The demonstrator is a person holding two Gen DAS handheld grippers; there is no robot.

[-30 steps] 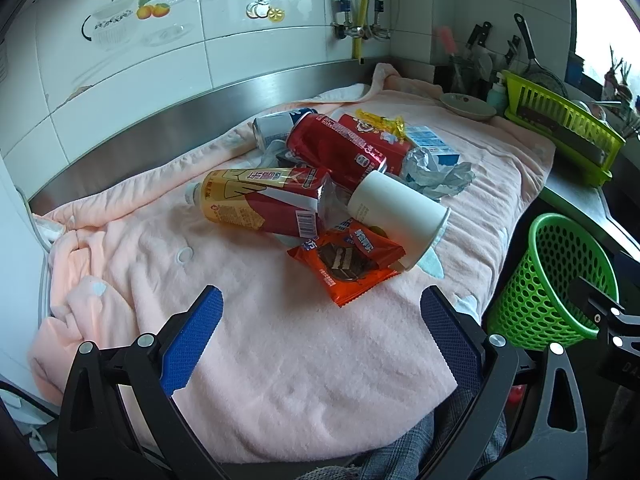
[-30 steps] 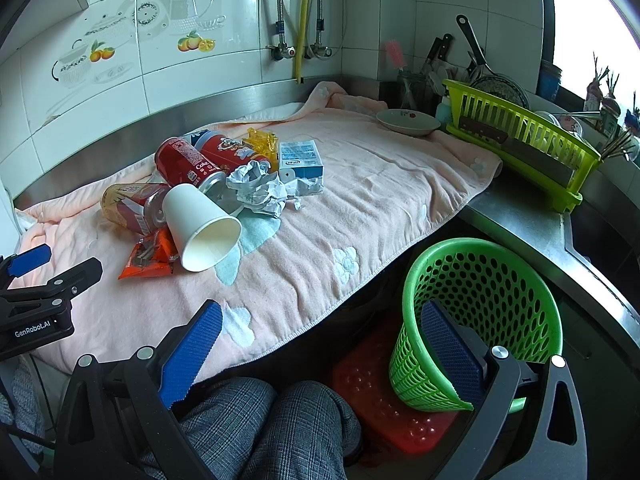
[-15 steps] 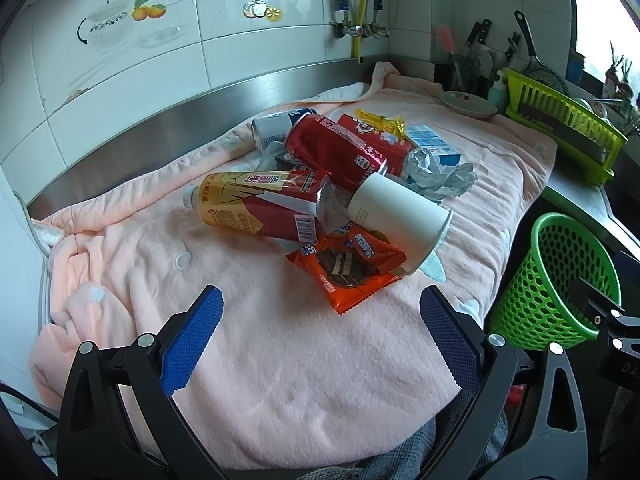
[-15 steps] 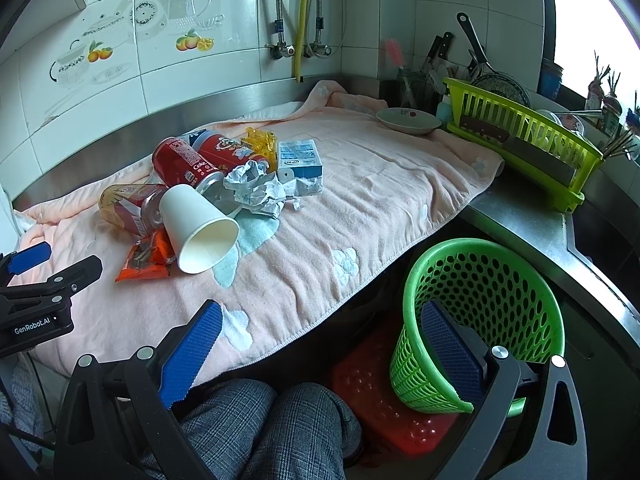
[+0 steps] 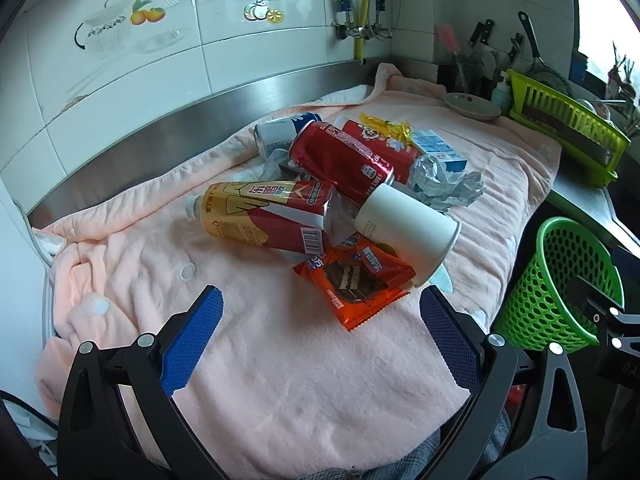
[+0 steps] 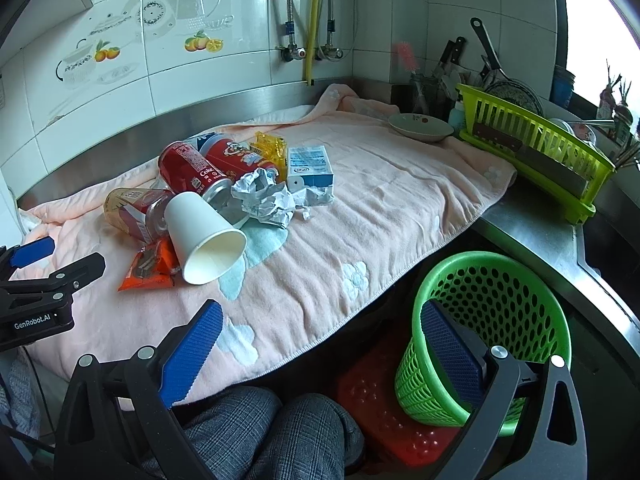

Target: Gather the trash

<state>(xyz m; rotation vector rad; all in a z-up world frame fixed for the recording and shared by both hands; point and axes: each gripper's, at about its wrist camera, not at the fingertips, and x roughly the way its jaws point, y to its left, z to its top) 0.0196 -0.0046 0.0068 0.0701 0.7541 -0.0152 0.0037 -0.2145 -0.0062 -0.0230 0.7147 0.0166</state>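
Observation:
A heap of trash lies on a pink towel (image 5: 280, 360): a white paper cup (image 5: 404, 228) on its side, an orange snack wrapper (image 5: 356, 280), a yellow-red bottle (image 5: 264, 212), red cans (image 5: 340, 156), crumpled paper (image 5: 440, 180) and a blue-white carton (image 6: 310, 170). My left gripper (image 5: 316, 316) hovers open just short of the wrapper, nothing between its fingers. My right gripper (image 6: 320, 340) is open at the towel's front edge, above a person's knees. The cup (image 6: 204, 236) opens toward it. A green mesh bin (image 6: 488, 332) stands below the counter, behind the right finger.
A green dish rack (image 6: 536, 152) and a small bowl (image 6: 420, 126) sit at the far right of the counter, with knives and utensils behind. A red stool (image 6: 392, 412) stands under the bin. The tiled wall with pipes (image 6: 308, 40) closes the back.
My left gripper has edged forward toward the heap, so the wrapper and cup sit slightly nearer. The right gripper has barely moved. Both stay open.

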